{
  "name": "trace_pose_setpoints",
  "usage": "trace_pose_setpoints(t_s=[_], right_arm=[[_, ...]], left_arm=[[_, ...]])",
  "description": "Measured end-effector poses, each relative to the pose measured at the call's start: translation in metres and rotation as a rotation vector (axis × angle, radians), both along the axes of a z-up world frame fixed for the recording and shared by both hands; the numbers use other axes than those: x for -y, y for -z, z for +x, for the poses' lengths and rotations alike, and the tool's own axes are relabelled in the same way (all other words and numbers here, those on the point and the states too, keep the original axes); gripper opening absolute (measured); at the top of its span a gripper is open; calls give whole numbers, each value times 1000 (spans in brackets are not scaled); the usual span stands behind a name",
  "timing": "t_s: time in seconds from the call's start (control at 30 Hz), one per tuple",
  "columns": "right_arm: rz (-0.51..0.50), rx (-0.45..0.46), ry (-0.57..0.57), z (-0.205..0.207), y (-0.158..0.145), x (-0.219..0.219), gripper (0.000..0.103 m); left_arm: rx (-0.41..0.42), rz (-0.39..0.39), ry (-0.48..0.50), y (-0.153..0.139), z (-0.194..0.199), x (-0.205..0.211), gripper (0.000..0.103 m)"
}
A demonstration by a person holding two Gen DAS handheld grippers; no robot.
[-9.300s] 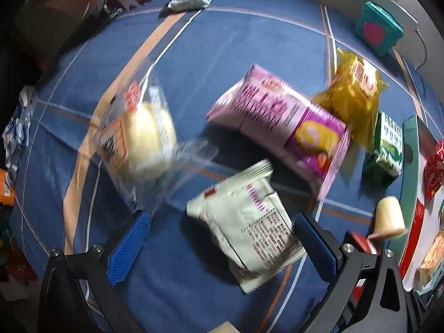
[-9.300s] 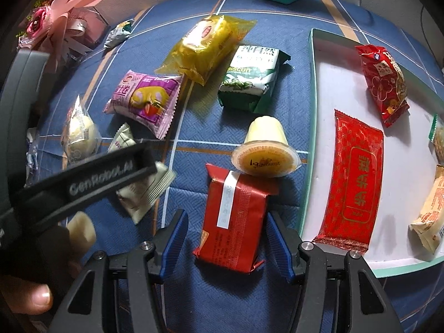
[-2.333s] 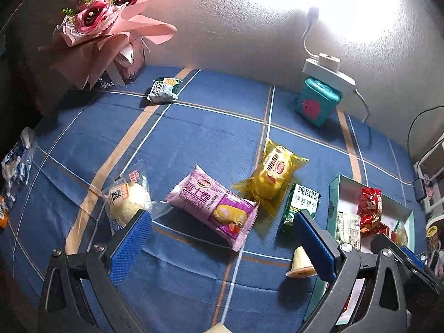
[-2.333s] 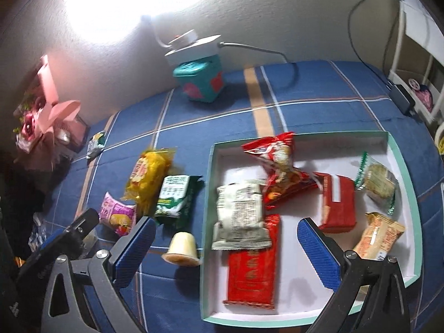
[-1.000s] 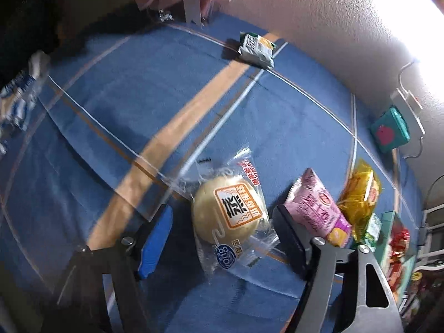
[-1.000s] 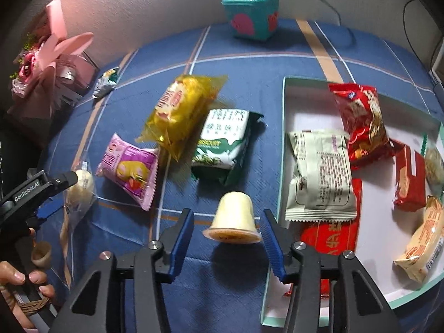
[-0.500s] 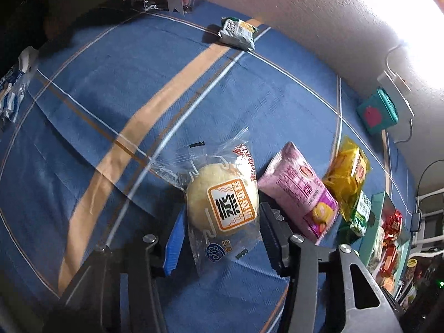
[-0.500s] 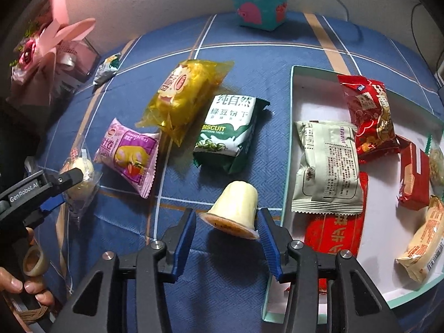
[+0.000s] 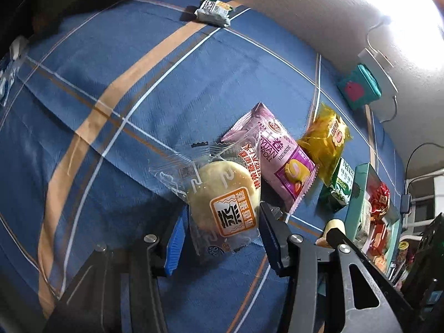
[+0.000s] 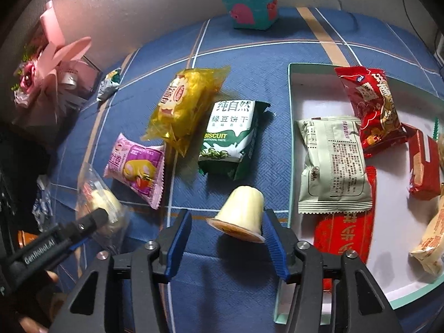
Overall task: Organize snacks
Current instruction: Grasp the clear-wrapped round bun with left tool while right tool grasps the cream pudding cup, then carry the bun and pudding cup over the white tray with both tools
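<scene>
A round bun in a clear wrapper [image 9: 222, 202] sits between the blue pads of my left gripper [image 9: 222, 238], which is shut on it; the wrapper overlaps the pink roll pack [image 9: 280, 161]. From the right wrist view the same bun [image 10: 102, 202] shows at the left. A pale jelly cup [image 10: 241, 213] lies tilted between the pads of my right gripper [image 10: 227, 238]. Those jaws are opening: the left pad stands apart from the cup and the cup's rim is close to the right pad. The teal-rimmed white tray [image 10: 290, 138] to the right holds several packets.
On the blue plaid cloth lie a yellow pack [image 10: 183, 108] and a green biscuit pack [image 10: 230, 138]. A teal box [image 10: 249, 2] stands by the wall, a small green packet [image 10: 109, 83] and a pink bouquet [image 10: 47, 75] at the left.
My left gripper closed on the bun and carried it toward the pink pack. My right jaws narrowed around the jelly cup, tipping it, and have since widened.
</scene>
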State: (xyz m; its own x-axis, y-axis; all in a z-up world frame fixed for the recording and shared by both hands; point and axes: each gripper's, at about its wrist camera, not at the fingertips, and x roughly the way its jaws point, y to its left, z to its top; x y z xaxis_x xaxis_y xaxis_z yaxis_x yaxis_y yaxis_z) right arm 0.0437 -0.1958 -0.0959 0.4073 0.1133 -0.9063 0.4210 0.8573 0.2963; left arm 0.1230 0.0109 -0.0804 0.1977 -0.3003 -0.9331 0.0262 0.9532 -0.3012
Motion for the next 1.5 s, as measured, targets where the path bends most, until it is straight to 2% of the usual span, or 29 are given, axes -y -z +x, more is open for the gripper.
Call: trace_pose_setpoints(t_s=[0.03, 0.1, 0.17, 0.47, 0.8, 0.87, 0.9, 1.3, 1.33, 1.37, 1.4, 1.5], right_arm=[[-3, -1, -1, 1, 0, -1, 58], [-18, -3, -5, -1, -1, 0, 58], [-31, -7, -6, 2, 0, -2, 58], [-179, -54, -61, 13, 5, -22, 58], [-286, -88, -94, 25, 10, -38, 58], [-320, -102, -108, 29, 13, -44, 53], [-331, -110, -113, 29, 14, -45, 47], [-298, -111, -110, 30, 16, -43, 47], [-296, -111, -111, 27, 15, -42, 47], [-294, -112, -112, 27, 14, -42, 47], [-293, -112, -112, 27, 14, -41, 47], [-286, -111, -111, 26, 13, -41, 47]], left_arm=[[-9, -9, -11, 1, 1, -2, 54], [-19, -17, -24, -1, 0, -5, 69], [-10, -18, -26, -4, 0, -6, 73], [-7, -8, -67, 0, 9, -7, 74], [-24, -18, -112, 8, 16, -10, 83], [-29, -31, -130, 11, 18, -12, 83], [-31, -34, -134, 10, 19, -13, 83], [-15, -35, -165, 9, 23, -15, 82], [-8, -34, -166, 8, 23, -16, 79], [-1, -39, -166, 7, 23, -16, 68], [3, -40, -170, 6, 23, -18, 63], [14, -27, -167, 4, 23, -18, 60]])
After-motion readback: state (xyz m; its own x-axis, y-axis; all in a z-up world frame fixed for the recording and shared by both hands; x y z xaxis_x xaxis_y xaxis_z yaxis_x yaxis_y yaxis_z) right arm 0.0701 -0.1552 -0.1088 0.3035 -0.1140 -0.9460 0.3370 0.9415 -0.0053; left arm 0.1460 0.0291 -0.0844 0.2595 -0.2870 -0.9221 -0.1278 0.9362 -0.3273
